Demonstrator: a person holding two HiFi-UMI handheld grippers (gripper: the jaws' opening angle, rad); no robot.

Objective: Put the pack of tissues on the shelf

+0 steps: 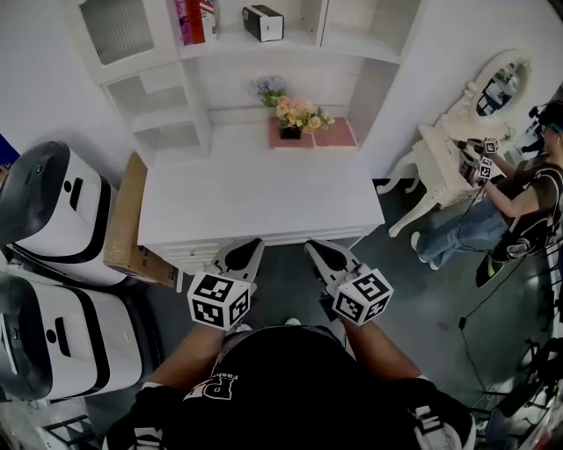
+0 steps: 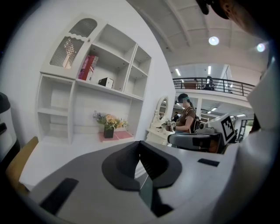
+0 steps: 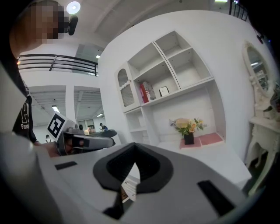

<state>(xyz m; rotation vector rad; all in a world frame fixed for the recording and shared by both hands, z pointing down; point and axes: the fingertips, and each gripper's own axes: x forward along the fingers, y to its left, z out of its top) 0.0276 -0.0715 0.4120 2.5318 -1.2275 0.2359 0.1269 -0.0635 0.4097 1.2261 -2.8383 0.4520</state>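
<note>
A small black-and-white pack [image 1: 262, 22] stands on the upper shelf [image 1: 290, 42] of the white shelf unit, to the right of red books [image 1: 195, 18]. It also shows in the left gripper view, pack [image 2: 106, 82], and in the right gripper view, pack [image 3: 164, 91]. My left gripper [image 1: 249, 245] and right gripper [image 1: 315, 247] hang side by side just off the front edge of the white desk [image 1: 255, 202], far below the pack. Both point toward the shelf unit. The left gripper [image 2: 140, 142] and the right gripper [image 3: 134, 145] have their jaws together with nothing held.
A flower pot [image 1: 295, 114] sits on a pink mat [image 1: 334, 134] at the back of the desk. A cardboard box [image 1: 130, 220] leans at the desk's left side beside two white-and-black machines [image 1: 53, 211]. At the right, a person [image 1: 519, 202] stands by a white dressing table [image 1: 444, 163].
</note>
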